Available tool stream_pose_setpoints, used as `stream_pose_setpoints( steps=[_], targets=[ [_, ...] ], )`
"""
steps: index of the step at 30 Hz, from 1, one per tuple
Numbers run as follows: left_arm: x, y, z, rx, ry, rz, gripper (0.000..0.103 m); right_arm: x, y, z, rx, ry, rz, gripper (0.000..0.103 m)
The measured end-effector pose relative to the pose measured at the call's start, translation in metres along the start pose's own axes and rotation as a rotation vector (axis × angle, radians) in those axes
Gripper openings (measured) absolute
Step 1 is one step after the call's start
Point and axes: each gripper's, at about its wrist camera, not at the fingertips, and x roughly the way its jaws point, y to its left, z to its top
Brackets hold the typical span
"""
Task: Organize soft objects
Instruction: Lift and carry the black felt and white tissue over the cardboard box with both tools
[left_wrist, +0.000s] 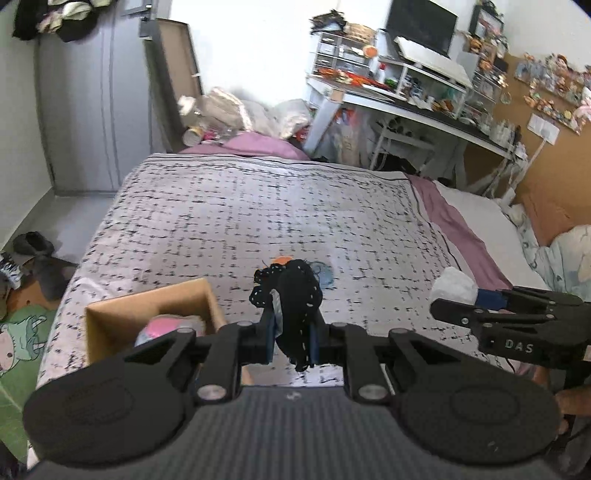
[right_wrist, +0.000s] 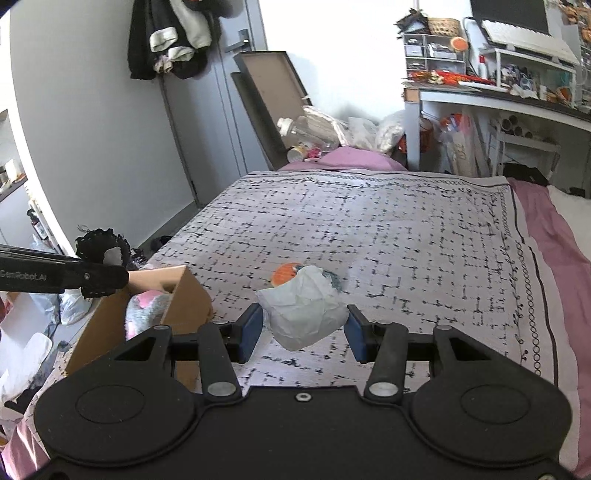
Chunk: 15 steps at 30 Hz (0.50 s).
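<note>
My left gripper (left_wrist: 292, 334) is shut on a black soft cloth with white dots (left_wrist: 295, 295), held above the bed just right of a cardboard box (left_wrist: 110, 317). The same cloth shows in the right wrist view (right_wrist: 98, 245) over the box (right_wrist: 184, 295). A pink and grey plush (right_wrist: 142, 308) lies in the box. My right gripper (right_wrist: 303, 328) is shut on a crumpled white soft wad (right_wrist: 304, 314), above the bed. An orange and blue soft item (right_wrist: 286, 273) lies on the bed behind it, partly hidden.
The patterned grey bedspread (right_wrist: 388, 229) covers the bed, with a purple sheet (right_wrist: 554, 236) at the right. A cluttered desk (right_wrist: 498, 92) stands beyond the bed. A door (right_wrist: 207, 110) with hung clothes is at left. Bags and a bottle (right_wrist: 314, 129) lie at the bed's far end.
</note>
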Motion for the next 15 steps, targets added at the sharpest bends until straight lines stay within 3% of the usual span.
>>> stream_pose_setpoints(
  steps=[15],
  targets=[
    [-0.032, 0.059, -0.027, -0.103, -0.03, 0.048, 0.017, 0.003, 0.062, 0.004, -0.08, 0.004, 0.059, 0.048]
  ],
)
